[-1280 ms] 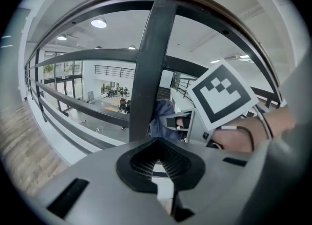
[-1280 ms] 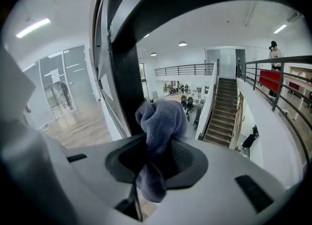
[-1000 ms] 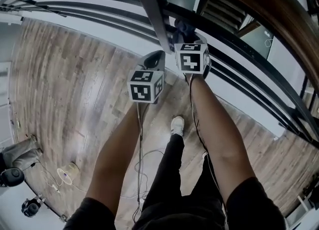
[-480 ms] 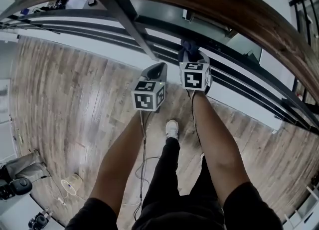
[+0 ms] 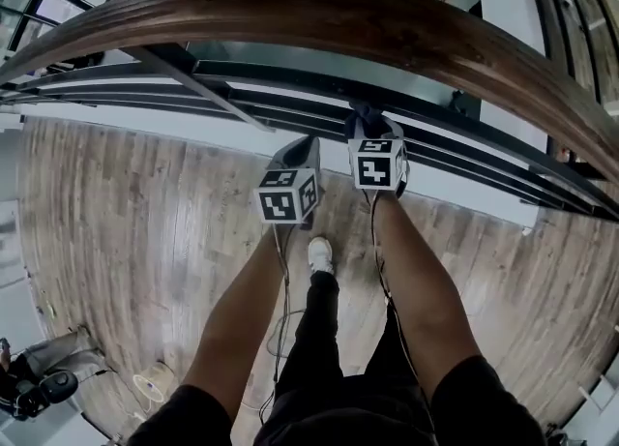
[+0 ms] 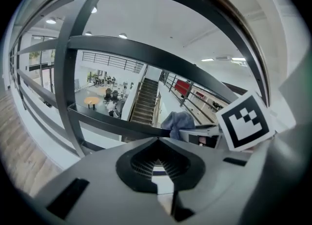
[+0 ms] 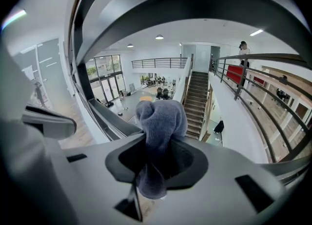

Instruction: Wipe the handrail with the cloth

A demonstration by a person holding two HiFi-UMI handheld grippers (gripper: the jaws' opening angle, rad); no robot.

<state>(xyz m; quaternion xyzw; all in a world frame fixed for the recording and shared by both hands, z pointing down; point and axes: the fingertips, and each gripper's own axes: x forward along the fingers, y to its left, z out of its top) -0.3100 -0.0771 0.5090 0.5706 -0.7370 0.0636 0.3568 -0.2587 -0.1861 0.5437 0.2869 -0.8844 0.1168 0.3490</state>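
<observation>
Approach step, wiping not yet begun; right gripper [image 5: 371, 127] clamped on the cloth [image 7: 161, 119], just below the handrail [image 5: 319, 18]; left gripper [image 6: 157, 143] closed, empty, also below it; next, raise the cloth onto the handrail.

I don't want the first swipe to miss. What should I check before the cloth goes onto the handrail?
1. Cloth gripped: ok. The right gripper is shut on it, with a bunch sticking out ahead.
2. Cloth on the wooden handrail: not ok. It sits lower, by the dark metal rails.
3. Left gripper out of the way: ok. It is shut, empty and beside the right one.
4. Visible stretch of handrail free of objects: ok.
5. Cables clear of the feet: cannot tell.
</observation>
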